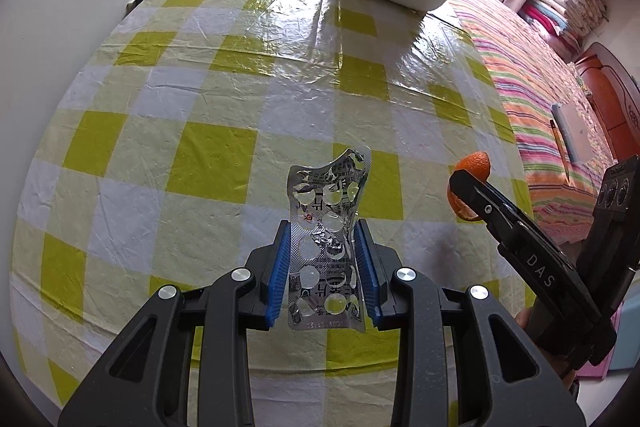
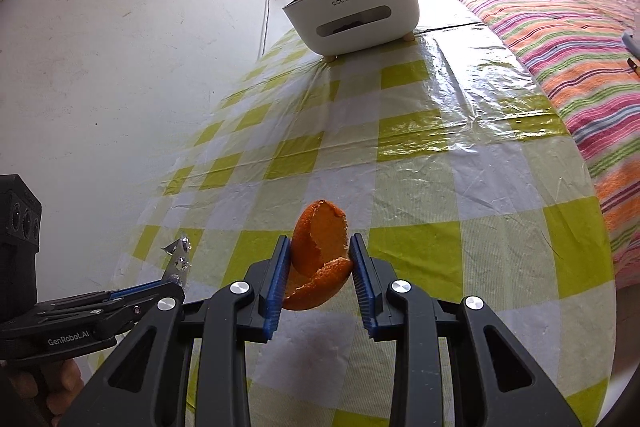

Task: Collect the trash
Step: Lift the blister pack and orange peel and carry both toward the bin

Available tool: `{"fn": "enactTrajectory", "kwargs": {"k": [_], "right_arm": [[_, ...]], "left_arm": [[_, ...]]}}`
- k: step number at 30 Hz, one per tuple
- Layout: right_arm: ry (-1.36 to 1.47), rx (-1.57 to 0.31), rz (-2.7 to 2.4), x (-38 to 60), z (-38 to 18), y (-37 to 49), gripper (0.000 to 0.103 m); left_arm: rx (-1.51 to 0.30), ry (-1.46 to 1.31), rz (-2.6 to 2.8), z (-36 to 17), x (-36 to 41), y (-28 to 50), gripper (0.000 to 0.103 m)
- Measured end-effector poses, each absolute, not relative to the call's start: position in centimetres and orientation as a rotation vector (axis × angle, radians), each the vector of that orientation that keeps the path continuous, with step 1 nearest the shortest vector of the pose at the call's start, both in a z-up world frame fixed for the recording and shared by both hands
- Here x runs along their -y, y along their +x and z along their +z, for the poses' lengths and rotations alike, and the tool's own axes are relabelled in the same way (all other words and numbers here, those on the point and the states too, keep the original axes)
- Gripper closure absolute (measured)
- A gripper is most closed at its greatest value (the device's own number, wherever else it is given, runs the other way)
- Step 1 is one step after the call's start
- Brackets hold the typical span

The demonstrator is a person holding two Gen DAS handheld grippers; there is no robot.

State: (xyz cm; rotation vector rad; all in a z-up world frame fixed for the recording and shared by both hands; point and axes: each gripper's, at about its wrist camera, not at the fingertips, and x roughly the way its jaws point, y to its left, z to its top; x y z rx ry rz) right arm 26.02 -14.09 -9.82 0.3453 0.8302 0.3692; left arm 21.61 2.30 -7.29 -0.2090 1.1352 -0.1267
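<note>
Trash was already off the desk (image 1: 208, 75): the left gripper (image 1: 325, 267) had its jaws pinching an emptied blister pack (image 1: 326, 227), the right gripper (image 2: 319, 279) an orange peel (image 2: 318, 255), both lifted above the checked cloth, with dropping them into the white bin (image 2: 352, 13) probably still left.

Crinkled shiny foil blister pack (image 1: 326, 243), matt pitted orange peel (image 2: 320, 255), glossy wrinkled plastic tablecloth (image 1: 248, 59).

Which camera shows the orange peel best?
The right wrist view: the orange peel sits centred in the right claw, inner side visible. The left wrist view shows only its edge behind that claw's finger.
</note>
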Motion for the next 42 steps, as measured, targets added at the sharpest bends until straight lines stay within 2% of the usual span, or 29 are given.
{"fn": "enactTrajectory", "kwargs": {"k": [25,42], "right_arm": [[0.311,-0.746,0.341,15.2,-8.0,16.7,0.073],[0.333,-0.653,0.27,19.9,-5.5,12.4,0.073]], "left_arm": [[-1.048,-0.108,-0.19,-5.7,1.3,16.4,0.072],[-1.009,-0.039,-0.324,-3.9,7.7,13.1,0.072]]}}
